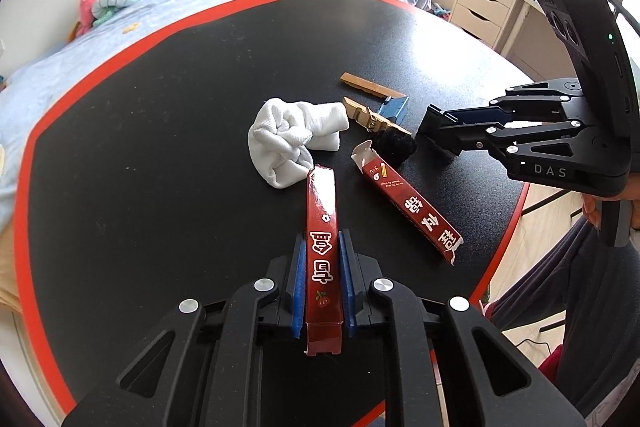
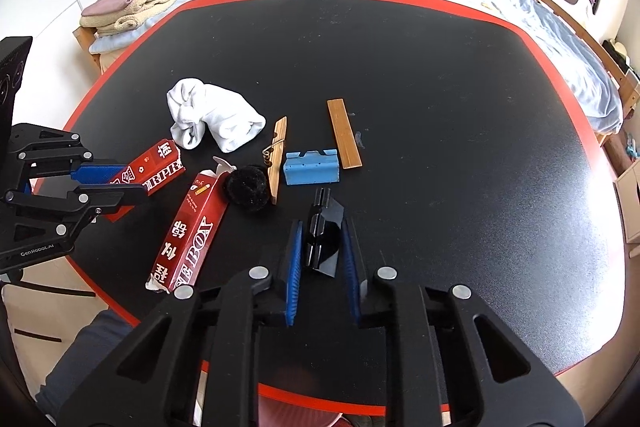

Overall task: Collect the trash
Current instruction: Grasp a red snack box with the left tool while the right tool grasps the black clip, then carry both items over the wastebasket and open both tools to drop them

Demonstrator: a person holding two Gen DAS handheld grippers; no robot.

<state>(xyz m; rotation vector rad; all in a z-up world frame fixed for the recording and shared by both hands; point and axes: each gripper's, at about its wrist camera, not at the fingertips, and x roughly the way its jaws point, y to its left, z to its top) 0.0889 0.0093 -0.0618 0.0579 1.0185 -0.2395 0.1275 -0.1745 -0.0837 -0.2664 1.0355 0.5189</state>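
left gripper (image 1: 323, 259): clamped on a red box strip (image 1: 322, 227), blue pads tight on both long sides; strip runs lengthwise between the fingers, far end pointing at the towel. Looks lifted or about to lift, can't confirm.
right gripper (image 2: 320, 247): jaws part-open around a black plastic piece (image 2: 323, 233); pads near its sides but a gap shows, so can't tell if gripped. Piece sits near the desk's near edge.
desk (image 2: 440, 67): black top, red border.
second red box piece (image 2: 188, 231): torn open, lying flat near the near-left edge, between the two grippers; likely next trash.
why held so: long-side pinch keeps the thin card from bending, my guess.
white towel (image 2: 212, 115): bunched, left of centre, just beyond the held strip's tip.
black fuzzy ball (image 2: 248, 187): touching the torn box's open end and the wooden clip (image 2: 276, 155).
blue block (image 2: 312, 167): just beyond the black piece, beside a wooden slat (image 2: 344, 133).
in the way: ball and clip crowd the torn box's far end.
bin: not visible.
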